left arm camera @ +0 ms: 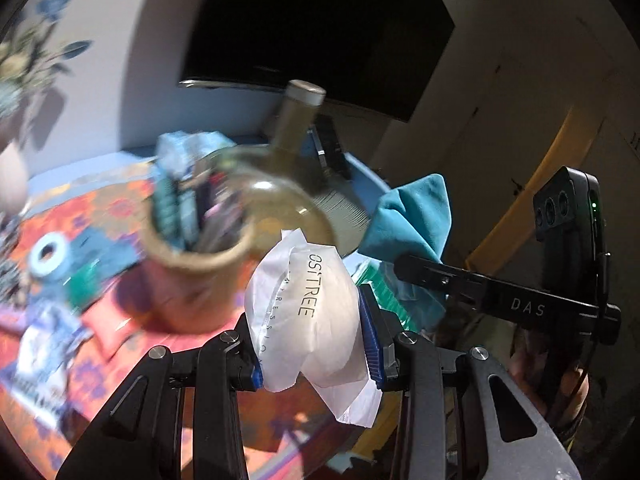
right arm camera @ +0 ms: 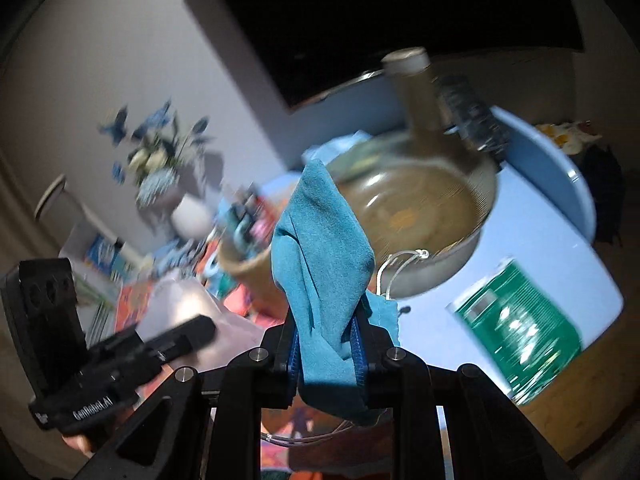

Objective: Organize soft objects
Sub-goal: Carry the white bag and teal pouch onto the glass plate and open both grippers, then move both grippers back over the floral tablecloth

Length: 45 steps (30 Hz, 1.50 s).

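My left claw [left arm camera: 316, 340] is clamped on a white pouch [left arm camera: 308, 320], its blue pads pressing both sides so the soft packet bulges between them. Dark lettering runs along the pouch, and a crumpled corner hangs below the fingers.

My right claw [right arm camera: 326, 346] is clamped on a teal cloth [right arm camera: 320, 260]. The cloth stands up from the jaws in a loose, folded peak, with a little of it hanging under them. A thin clear cord [right arm camera: 394, 270] loops out at its right side.

Each claw shows in the other's camera: the right one sits just to the right of the pouch, teal cloth held up; the left one sits low on the left of the right camera's view, a pale blur at its tip.

Beyond both claws stands a large glass bottle [left arm camera: 280, 184] with a round belly and a narrow capped neck. Left of it is a brown basket [left arm camera: 192, 256] stuffed with mixed items, on a patterned orange cloth [left arm camera: 100, 216]. A green packet [right arm camera: 520, 332] lies on the pale blue table [right arm camera: 540, 232] to the right. A vase of flowers [right arm camera: 160, 176] stands further back by the wall. Everything beyond the claws is blurred.
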Available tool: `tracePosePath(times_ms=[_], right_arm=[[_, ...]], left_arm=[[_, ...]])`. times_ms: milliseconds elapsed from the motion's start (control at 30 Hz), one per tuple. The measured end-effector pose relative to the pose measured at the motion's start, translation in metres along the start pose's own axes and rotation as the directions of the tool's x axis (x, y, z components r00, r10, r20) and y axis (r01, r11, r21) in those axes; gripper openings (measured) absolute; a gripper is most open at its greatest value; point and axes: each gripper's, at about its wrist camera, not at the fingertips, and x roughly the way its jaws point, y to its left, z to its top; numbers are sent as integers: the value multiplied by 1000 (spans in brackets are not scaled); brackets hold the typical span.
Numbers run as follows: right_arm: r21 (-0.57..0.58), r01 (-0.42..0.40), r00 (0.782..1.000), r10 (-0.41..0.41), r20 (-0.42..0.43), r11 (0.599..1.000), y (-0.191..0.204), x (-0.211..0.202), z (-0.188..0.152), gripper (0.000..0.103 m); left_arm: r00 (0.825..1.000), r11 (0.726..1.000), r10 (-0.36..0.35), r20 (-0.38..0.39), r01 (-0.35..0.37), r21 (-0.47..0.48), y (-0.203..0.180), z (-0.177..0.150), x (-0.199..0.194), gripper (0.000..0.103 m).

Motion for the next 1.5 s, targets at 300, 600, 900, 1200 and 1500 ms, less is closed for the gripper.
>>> tracePosePath(times_ms=[300,600,900,1200,1500], right_arm=[[157,14,994,-30,101,987,-55,12,72,22],[150,107,989,-120,81,983,-69,65,114,23],[149,148,984,-161,78,978,-89,68,104,62],[141,96,991,-107,75,985,-71,45,82,62],[18,18,1000,-18,9,1000,-18,19,34,62]], left_arm=[[998,998,56,42,-57,7,-35,70,52,34],[976,977,208,67,-205,-53,-14,107,93,36],[954,960,276,119,-279,10,-15,106,95,83],[960,968,235,151,-245,49,-28,94,51,83],[963,963,223,150,-242,120,-37,40,-6,83]])
